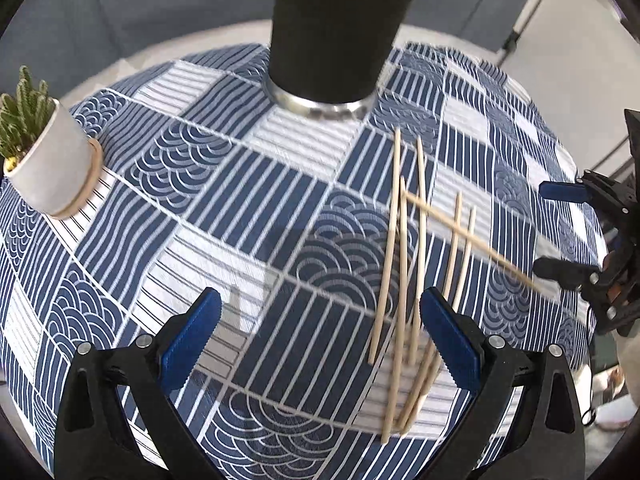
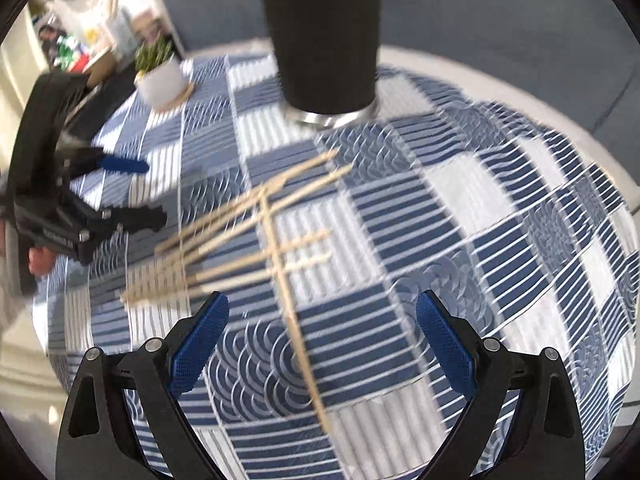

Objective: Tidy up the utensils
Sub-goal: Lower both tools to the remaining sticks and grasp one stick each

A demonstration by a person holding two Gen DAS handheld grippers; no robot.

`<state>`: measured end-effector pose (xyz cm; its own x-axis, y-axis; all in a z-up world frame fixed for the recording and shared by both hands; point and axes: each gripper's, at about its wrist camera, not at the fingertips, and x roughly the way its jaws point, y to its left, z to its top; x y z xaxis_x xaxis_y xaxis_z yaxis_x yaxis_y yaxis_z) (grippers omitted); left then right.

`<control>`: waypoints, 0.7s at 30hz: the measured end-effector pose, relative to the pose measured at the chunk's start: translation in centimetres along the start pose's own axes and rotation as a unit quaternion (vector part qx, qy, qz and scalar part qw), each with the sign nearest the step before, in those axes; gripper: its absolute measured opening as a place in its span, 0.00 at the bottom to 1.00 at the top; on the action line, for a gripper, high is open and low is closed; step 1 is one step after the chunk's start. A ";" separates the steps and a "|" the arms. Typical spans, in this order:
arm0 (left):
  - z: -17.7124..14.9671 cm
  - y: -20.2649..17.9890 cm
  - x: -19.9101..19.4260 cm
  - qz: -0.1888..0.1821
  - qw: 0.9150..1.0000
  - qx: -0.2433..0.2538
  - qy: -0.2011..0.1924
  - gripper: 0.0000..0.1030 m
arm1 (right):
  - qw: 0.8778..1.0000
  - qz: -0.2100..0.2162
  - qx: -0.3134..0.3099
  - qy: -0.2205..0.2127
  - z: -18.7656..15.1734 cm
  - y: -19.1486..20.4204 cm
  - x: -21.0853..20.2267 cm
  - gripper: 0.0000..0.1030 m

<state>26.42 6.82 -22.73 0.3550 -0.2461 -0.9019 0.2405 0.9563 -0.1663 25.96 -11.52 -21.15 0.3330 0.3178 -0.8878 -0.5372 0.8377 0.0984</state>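
Several wooden chopsticks (image 1: pixel 404 264) lie scattered on the blue patterned tablecloth (image 1: pixel 240 184); in the right wrist view the chopsticks (image 2: pixel 240 236) form a loose fan with one crossing the others. A tall black holder cup (image 1: pixel 340 28) with a metal base stands behind them, and the cup (image 2: pixel 324 40) has something pale sticking out of its top. My left gripper (image 1: pixel 320 336) is open just above the cloth, its right finger beside the chopstick ends. My right gripper (image 2: pixel 322 344) is open, straddling the long crossing chopstick. Each gripper shows at the edge of the other's view.
A small green plant in a white pot (image 1: pixel 48 160) sits on a round coaster at the left of the table; the pot (image 2: pixel 162 76) is at the far left corner. Cluttered shelves (image 2: pixel 88 32) stand beyond the table. The table edge curves close on all sides.
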 end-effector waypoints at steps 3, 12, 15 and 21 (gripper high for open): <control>-0.3 0.4 0.7 0.001 1.000 0.004 0.017 0.94 | 1.000 0.001 -0.017 0.016 -0.3 0.5 1.2 0.88; 1.3 -1.3 3.5 0.056 0.992 0.096 0.058 0.96 | 0.999 -0.012 -0.004 0.048 0.4 -0.9 3.9 0.88; 2.3 -1.5 4.0 0.052 0.991 0.107 0.066 0.96 | 0.998 -0.026 -0.013 0.054 0.4 -0.9 4.1 0.88; 4.1 -1.4 4.9 0.041 0.988 0.136 0.067 0.96 | 0.997 -0.022 -0.019 0.073 1.1 -1.2 4.6 0.93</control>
<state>31.52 3.61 -25.26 0.2657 -0.1284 -0.9555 0.4552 0.8904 0.0070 28.96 -10.59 -24.87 0.2414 0.2104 -0.9473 -0.5547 0.8309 0.0432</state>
